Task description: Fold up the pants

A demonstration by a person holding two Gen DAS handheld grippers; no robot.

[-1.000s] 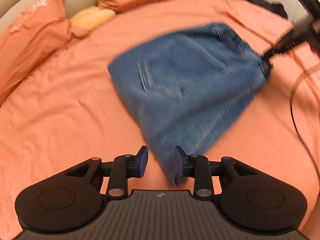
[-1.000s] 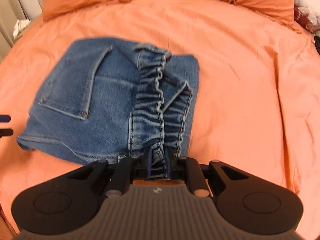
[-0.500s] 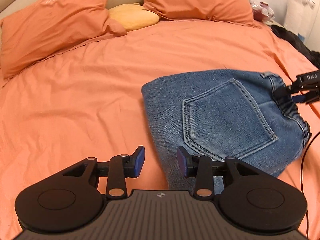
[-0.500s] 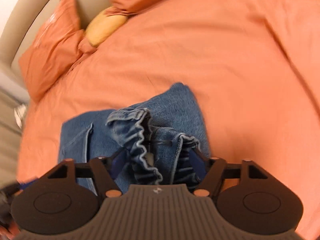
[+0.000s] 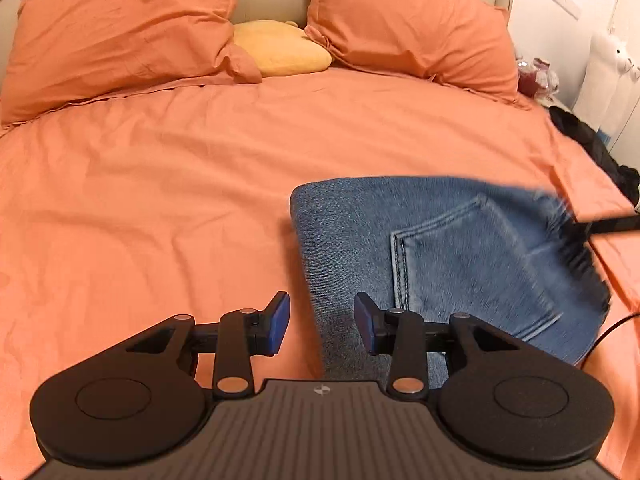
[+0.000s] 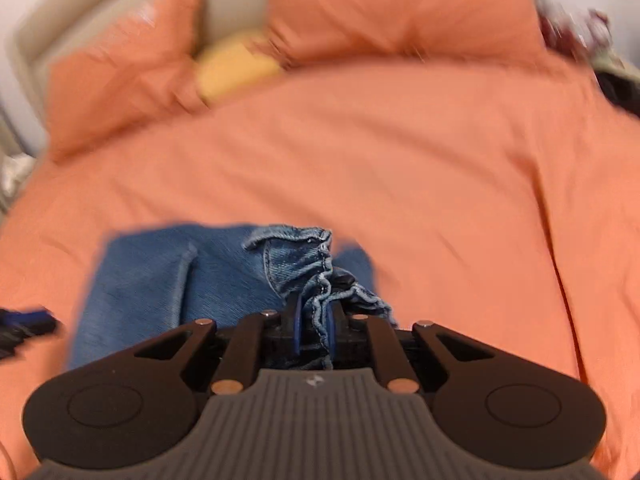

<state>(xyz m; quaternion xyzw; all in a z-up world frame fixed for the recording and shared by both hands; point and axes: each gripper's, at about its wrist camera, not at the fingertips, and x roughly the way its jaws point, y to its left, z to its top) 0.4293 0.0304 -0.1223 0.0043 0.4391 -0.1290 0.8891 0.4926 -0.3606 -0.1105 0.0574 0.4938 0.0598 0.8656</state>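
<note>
The blue denim pants (image 5: 448, 256) lie folded on the orange bed, back pocket up, in the right half of the left wrist view. My left gripper (image 5: 322, 320) is open and empty, its fingertips just above the fold's near left edge. My right gripper (image 6: 312, 324) is shut on the gathered elastic waistband (image 6: 308, 268) of the pants (image 6: 160, 280). It shows in the left wrist view as a blurred black bar (image 5: 608, 226) at the pants' right edge.
Two orange pillows (image 5: 120, 32) (image 5: 412, 20) and a yellow cushion (image 5: 280, 48) lie at the headboard. Dark clothes (image 5: 592, 144) and a white plush toy (image 5: 612, 60) are off the bed's right side. A black cable (image 5: 612, 328) runs at right.
The pants came down from a lifted, swinging state to lie flat on the bed. The right gripper opened briefly on the waistband and is shut on it again. The left gripper stayed open.
</note>
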